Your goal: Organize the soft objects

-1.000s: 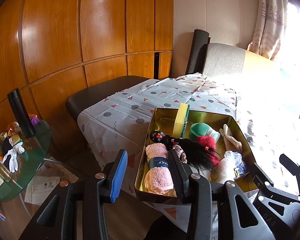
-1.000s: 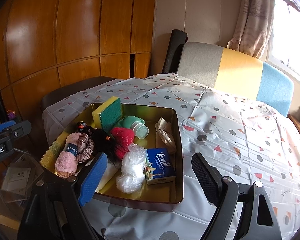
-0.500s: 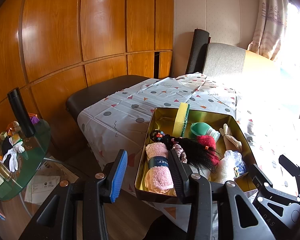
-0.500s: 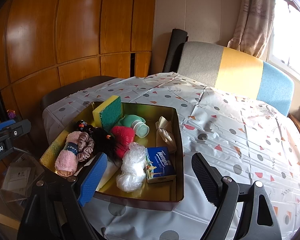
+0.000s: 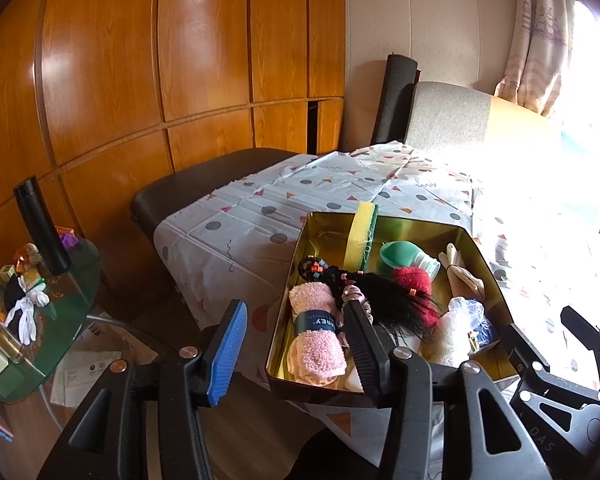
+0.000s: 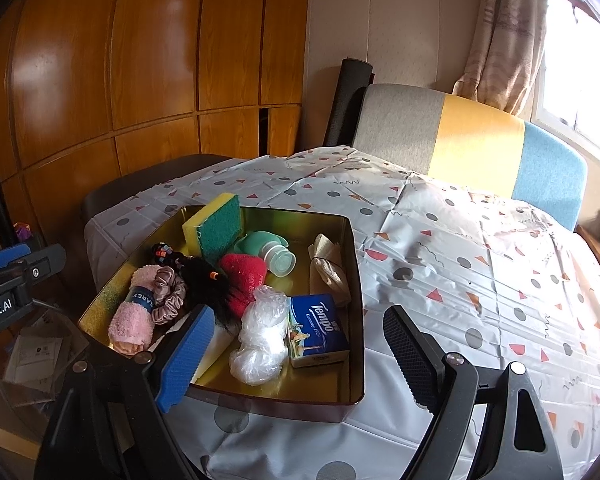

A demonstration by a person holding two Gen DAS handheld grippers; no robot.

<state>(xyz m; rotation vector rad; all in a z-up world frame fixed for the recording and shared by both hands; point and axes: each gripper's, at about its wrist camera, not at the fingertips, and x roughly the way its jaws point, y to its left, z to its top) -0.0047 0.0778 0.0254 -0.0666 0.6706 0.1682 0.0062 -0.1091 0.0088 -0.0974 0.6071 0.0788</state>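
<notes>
My left gripper [image 5: 296, 344], jaws just widening, and right gripper [image 6: 296, 356], spread wide, both hold nothing; soft objects fill the gold tin [image 6: 354, 280] on the tablecloth's [image 6: 460, 280] near-left edge.

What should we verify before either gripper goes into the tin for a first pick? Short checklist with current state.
1. Left gripper empty: ok, jaws have just been opening, nothing between them.
2. Right gripper empty and open: ok.
3. Tin flat on the tablecloth: ok.
4. Pink towel reachable: ok, at the near left corner with a scrunchie leaning on it.
5. Tissue pack free on top: ok, plastic bag touches its side.
6. Where sorted items should go: cannot tell, no second container in view.
</notes>
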